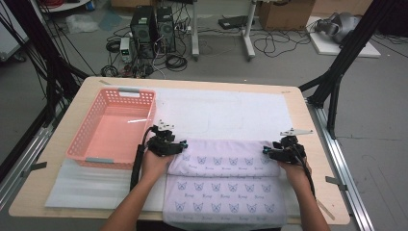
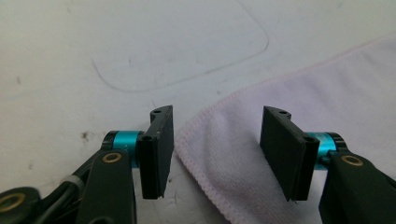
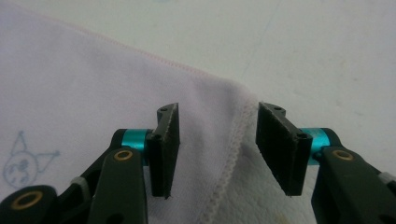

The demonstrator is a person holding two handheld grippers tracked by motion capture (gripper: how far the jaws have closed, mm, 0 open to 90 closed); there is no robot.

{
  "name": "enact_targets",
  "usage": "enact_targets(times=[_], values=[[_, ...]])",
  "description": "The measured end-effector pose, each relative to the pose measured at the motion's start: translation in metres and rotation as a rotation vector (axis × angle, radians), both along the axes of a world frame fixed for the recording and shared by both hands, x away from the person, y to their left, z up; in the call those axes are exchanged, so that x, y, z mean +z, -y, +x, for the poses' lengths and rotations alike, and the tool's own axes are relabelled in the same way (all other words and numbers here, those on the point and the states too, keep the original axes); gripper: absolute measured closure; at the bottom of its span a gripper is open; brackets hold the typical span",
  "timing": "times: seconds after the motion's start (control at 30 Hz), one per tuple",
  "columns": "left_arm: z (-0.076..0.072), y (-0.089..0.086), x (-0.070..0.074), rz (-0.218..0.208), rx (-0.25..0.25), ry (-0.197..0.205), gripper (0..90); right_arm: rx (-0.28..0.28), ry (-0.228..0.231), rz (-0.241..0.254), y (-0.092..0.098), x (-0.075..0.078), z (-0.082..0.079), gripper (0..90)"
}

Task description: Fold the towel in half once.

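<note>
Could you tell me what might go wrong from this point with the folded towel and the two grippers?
Both grippers stand open over the towel's far corners, so nothing holds the fold.

1. The left gripper straddles only the corner's stitched edge; closing here might catch one layer and pull the fold apart.

2. The right gripper sits astride the hem, one pad off the cloth, so a grip could slip.

3. The towel's near end overhangs the table edge; its weight could drag it askew.
</note>
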State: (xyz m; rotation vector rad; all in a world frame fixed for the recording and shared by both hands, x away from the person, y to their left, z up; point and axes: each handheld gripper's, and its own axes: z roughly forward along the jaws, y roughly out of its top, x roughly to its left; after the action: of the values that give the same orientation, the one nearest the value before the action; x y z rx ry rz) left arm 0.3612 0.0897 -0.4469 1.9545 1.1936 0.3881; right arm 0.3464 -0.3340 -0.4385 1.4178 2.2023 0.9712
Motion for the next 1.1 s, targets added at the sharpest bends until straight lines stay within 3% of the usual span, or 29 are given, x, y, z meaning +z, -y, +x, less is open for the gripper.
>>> enact_targets(times=[0.1, 0.13, 0.2, 0.27, 0.3, 0.37, 0.53, 0.73, 0.83, 0.93, 1.1], values=[[-0.003, 0.003, 0.000, 0.085, -0.034, 0.052, 53.8, 0.013, -0.007, -0.044, -0.003, -0.002, 0.002, 52.8], [-0.004, 0.003, 0.000, 0.092, -0.064, 0.061, 58.9, 0.020, -0.009, -0.056, -0.004, -0.002, 0.002, 55.2], [-0.006, 0.004, 0.000, 0.093, -0.094, 0.069, 75.6, 0.054, -0.014, -0.040, -0.004, -0.002, 0.002, 66.4], [-0.009, 0.008, 0.002, 0.117, -0.089, 0.086, 84.0, 0.076, -0.025, -0.026, -0.005, -0.001, 0.001, 83.2], [-0.009, 0.007, 0.002, 0.110, -0.090, 0.085, 84.7, 0.085, -0.021, -0.032, -0.005, -0.001, 0.001, 84.0], [-0.008, 0.002, 0.004, 0.056, -0.083, 0.066, 85.2, 0.089, -0.012, -0.051, -0.007, 0.000, 0.000, 85.4], [-0.015, -0.007, 0.017, -0.059, -0.089, 0.081, 85.3, 0.075, 0.030, 0.026, 0.003, 0.008, -0.007, 85.6], [-0.031, -0.015, 0.036, -0.135, -0.132, 0.114, 85.1, 0.100, 0.080, 0.064, 0.011, 0.023, -0.028, 85.5], [-0.039, -0.019, 0.043, -0.182, -0.160, 0.100, 85.0, 0.114, 0.106, 0.084, 0.014, 0.032, -0.044, 85.4], [-0.052, -0.023, 0.048, -0.196, -0.197, 0.097, 84.8, 0.131, 0.130, 0.108, 0.018, 0.040, -0.062, 85.3], [-0.070, -0.031, 0.046, -0.217, -0.225, 0.075, 84.5, 0.170, 0.125, 0.135, 0.022, 0.043, -0.085, 85.0]])
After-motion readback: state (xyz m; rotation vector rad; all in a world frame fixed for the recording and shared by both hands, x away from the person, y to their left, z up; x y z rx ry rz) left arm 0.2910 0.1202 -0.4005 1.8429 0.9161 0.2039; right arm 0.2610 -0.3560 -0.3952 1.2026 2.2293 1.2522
